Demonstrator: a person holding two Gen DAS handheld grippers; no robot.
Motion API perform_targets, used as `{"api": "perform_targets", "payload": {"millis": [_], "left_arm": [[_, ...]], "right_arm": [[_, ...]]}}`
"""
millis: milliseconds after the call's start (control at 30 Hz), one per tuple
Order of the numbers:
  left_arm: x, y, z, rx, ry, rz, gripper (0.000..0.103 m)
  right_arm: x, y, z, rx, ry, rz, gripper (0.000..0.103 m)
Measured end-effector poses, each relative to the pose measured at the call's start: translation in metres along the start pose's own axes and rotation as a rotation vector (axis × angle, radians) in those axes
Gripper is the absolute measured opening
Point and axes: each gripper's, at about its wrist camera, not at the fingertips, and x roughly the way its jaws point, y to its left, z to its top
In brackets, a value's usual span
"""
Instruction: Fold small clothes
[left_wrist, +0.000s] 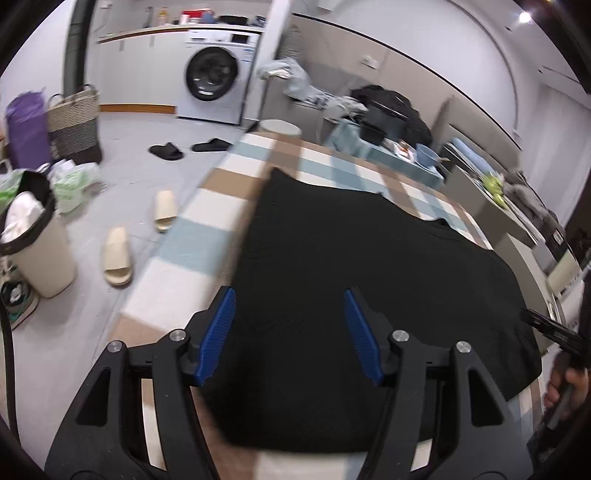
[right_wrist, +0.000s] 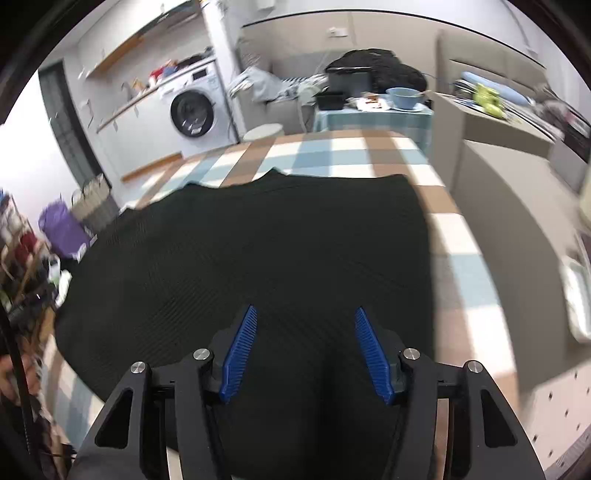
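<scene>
A black garment (left_wrist: 369, 280) lies spread flat on a table with a checked brown, white and blue cloth (left_wrist: 221, 192). It also shows in the right wrist view (right_wrist: 266, 251). My left gripper (left_wrist: 290, 295) is open and empty, hovering over the garment's near left part. My right gripper (right_wrist: 306, 314) is open and empty, over the garment's near right part. The right tool and the hand holding it (left_wrist: 565, 380) show at the right edge of the left wrist view.
A washing machine (left_wrist: 214, 77) stands at the back. Slippers (left_wrist: 118, 254), a bin (left_wrist: 33, 240) and baskets (left_wrist: 74, 122) are on the floor to the left. A second table with a bowl (right_wrist: 406, 98) and a dark bag (right_wrist: 373, 70) stands behind. A counter (right_wrist: 509, 147) runs along the right.
</scene>
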Motion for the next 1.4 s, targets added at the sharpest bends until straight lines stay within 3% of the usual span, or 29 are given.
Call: {"api": "perform_targets", "payload": {"millis": [233, 333, 433, 500, 567, 667, 800, 900, 1067, 1133, 1400], "left_arm": [[0.060, -0.055, 0.009, 0.116, 0.137, -0.048, 0.060], [0.083, -0.070, 0.004, 0.162, 0.186, -0.017, 0.060], [0.092, -0.072, -0.004, 0.204, 0.185, 0.004, 0.060], [0.091, -0.069, -0.008, 0.214, 0.188, 0.004, 0.060], [0.086, -0.061, -0.011, 0.191, 0.187, 0.016, 0.060], [0.074, -0.049, -0.016, 0.150, 0.177, 0.014, 0.060], [0.062, -0.043, -0.023, 0.114, 0.149, 0.019, 0.064], [0.058, -0.048, -0.028, 0.141, 0.153, 0.047, 0.064], [0.050, -0.061, -0.031, 0.162, 0.155, 0.079, 0.064], [0.046, -0.066, -0.032, 0.175, 0.148, 0.074, 0.065], [0.031, -0.090, -0.043, 0.237, 0.118, 0.081, 0.074]], "right_arm": [[0.050, 0.037, 0.016, -0.047, 0.061, 0.043, 0.057], [0.067, 0.036, 0.017, -0.069, 0.102, 0.020, 0.057], [0.063, 0.025, 0.014, -0.097, 0.102, -0.010, 0.058], [0.052, 0.008, 0.009, -0.100, 0.096, -0.101, 0.058], [0.043, -0.018, 0.002, -0.061, 0.099, -0.171, 0.058], [0.032, -0.042, -0.009, 0.025, 0.107, -0.183, 0.059], [0.014, -0.033, -0.018, 0.030, 0.072, -0.116, 0.060], [0.005, -0.013, -0.026, -0.016, 0.054, -0.071, 0.067], [-0.004, 0.005, -0.032, -0.062, 0.048, -0.038, 0.067], [-0.007, 0.014, -0.034, -0.068, 0.044, -0.015, 0.072], [-0.009, 0.031, -0.040, -0.085, 0.037, 0.018, 0.076]]}}
